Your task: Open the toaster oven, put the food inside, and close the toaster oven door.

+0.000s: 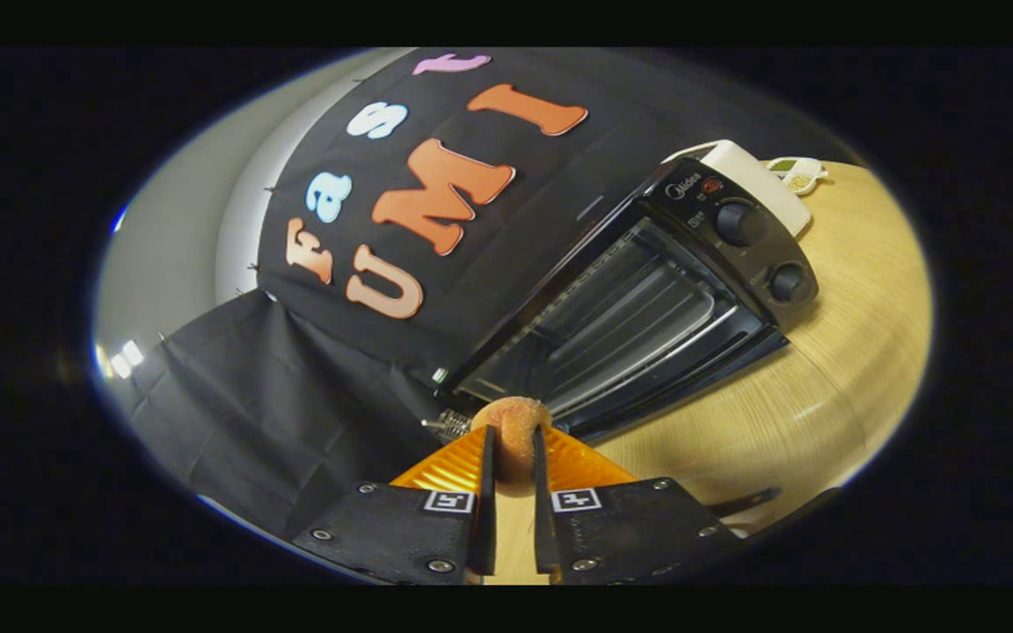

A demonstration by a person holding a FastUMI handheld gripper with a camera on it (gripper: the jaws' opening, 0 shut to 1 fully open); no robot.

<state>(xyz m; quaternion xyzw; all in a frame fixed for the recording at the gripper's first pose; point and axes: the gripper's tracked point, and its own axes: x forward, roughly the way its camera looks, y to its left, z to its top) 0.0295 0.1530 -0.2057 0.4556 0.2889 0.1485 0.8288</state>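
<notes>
We see the tongs (513,448) at the bottom centre of the frame, clenched on the food (513,424), a round sugary brown piece like a doughnut, both fingers (485,475) pressing its sides. Just beyond it, right of centre, sits the toaster oven (647,290) on the wooden worktop (841,352), tilted in the view. Its door looks down and open at the front, wire rack (630,321) visible inside. Two knobs (739,221) sit on the panel toward the upper right. A small white item (798,174) lies behind the oven.
</notes>
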